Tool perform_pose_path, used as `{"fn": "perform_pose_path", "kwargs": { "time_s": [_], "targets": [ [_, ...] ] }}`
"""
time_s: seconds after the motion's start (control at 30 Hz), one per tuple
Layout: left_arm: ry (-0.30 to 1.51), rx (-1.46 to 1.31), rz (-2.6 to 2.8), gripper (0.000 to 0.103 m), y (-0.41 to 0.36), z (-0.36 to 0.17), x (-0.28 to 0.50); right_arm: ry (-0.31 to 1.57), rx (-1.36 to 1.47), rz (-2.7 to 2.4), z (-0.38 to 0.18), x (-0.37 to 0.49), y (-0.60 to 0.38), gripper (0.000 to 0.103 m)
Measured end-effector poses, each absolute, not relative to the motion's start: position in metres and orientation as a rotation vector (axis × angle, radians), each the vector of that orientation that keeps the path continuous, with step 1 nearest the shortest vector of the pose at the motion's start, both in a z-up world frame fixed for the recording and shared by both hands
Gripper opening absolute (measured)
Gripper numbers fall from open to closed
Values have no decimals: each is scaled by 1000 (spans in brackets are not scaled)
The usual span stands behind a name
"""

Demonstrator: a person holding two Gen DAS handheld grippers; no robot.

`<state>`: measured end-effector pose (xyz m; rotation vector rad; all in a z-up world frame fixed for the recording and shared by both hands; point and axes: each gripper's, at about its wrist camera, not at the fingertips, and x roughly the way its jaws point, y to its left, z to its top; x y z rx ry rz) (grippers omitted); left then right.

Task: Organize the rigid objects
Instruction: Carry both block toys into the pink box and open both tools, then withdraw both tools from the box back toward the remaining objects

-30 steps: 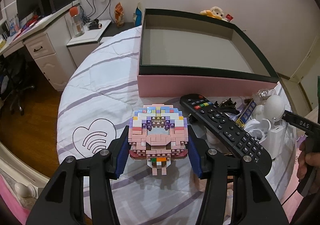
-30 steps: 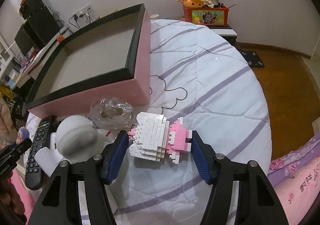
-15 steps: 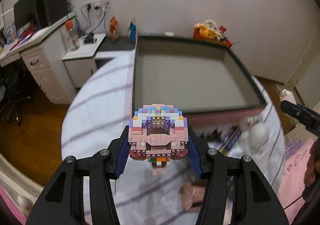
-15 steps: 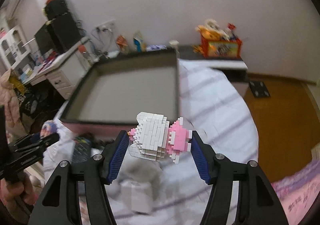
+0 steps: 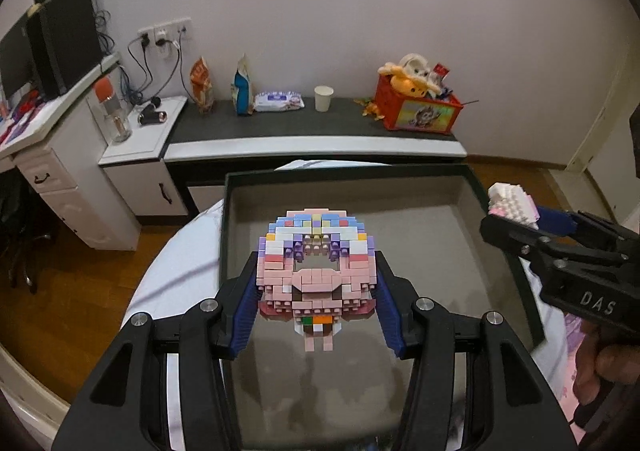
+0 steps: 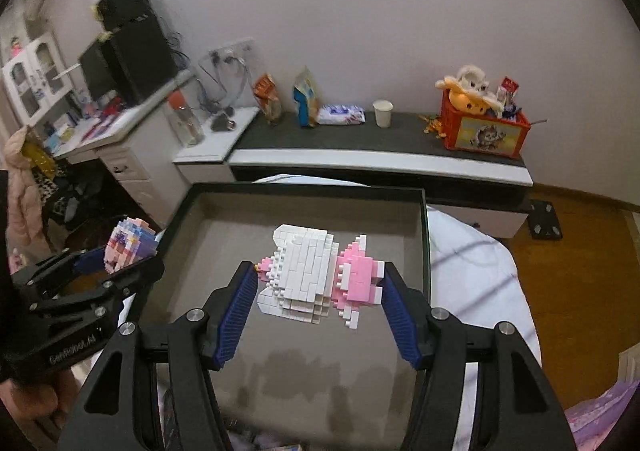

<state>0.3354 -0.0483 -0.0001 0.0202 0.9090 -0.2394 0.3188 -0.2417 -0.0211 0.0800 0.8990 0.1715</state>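
Left gripper [image 5: 318,301] pinches the pastel brick-built head [image 5: 318,271] by its two sides, and the right gripper [image 6: 320,293] pinches the white-and-pink brick figure [image 6: 320,275] the same way — both models hang clear above the grey floor of the open box [image 5: 400,219], which sits on the striped bed [image 6: 472,263]. The step in hand looks like the set-down of both pieces inside the box. To do it well, lower each one until its underside meets the box floor before easing the pads off — brick builds may shed parts if dropped. Keep the two well apart, each on its own side, and stay inside the dark rim so neither gripper clips the wall.
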Motion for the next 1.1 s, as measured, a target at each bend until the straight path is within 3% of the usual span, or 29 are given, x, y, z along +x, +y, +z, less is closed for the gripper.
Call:
{"fn": "perform_pose_path", "kwargs": {
  "time_s": [0.27,0.6,0.67,0.83,0.9,1.0,1.03,1.1],
  "targets": [
    [1032,38,-239,52,-71,-50,400,1033,111,138,-72,376,-248,63],
    [1058,59,-219,53,-84,-65,415,1067,40,86,-83,395,-243,64],
    [1054,69,-201,59,-82,-65,416,1069,15,74,-85,396,-240,64],
    [1048,63,-156,85,-73,-63,418,1060,1,52,-85,396,-239,70],
    [1047,43,-157,90,-66,-60,417,1057,6,32,-84,395,-242,80],
    [1049,22,-175,94,-64,-55,412,1063,22,43,-81,390,-243,82],
    [1041,28,-172,102,-65,-51,408,1064,19,38,-80,388,-243,83],
    [1009,32,-169,103,-64,-42,398,1060,24,36,-76,381,-244,84]
  ]
}}
